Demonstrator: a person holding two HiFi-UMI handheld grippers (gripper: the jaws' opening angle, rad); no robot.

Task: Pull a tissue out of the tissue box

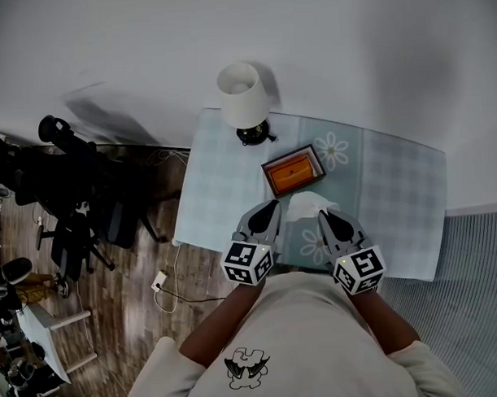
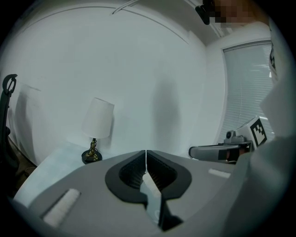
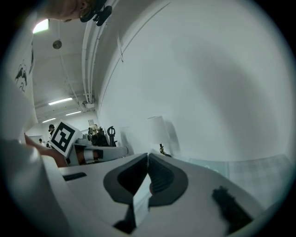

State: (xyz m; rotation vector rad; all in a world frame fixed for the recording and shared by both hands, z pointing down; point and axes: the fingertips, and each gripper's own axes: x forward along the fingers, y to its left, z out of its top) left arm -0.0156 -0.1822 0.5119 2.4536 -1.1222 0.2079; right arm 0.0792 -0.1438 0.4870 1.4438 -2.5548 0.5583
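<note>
My left gripper [image 1: 272, 207] and right gripper [image 1: 325, 217] hang side by side over the near part of the desk [image 1: 395, 188]. Each has its jaws clamped together on the tissue [image 1: 308, 204], and in both gripper views I see a white strip of it running out from between the closed jaws. The tissue bridges the gap between the two grippers, just on my side of the box [image 1: 293, 172], which lies mid-desk. A lamp [image 1: 242, 94] stands beyond the box, at the desk's far edge by the wall.

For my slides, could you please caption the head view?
Left gripper and right gripper hold a tissue near the tissue box.
</note>
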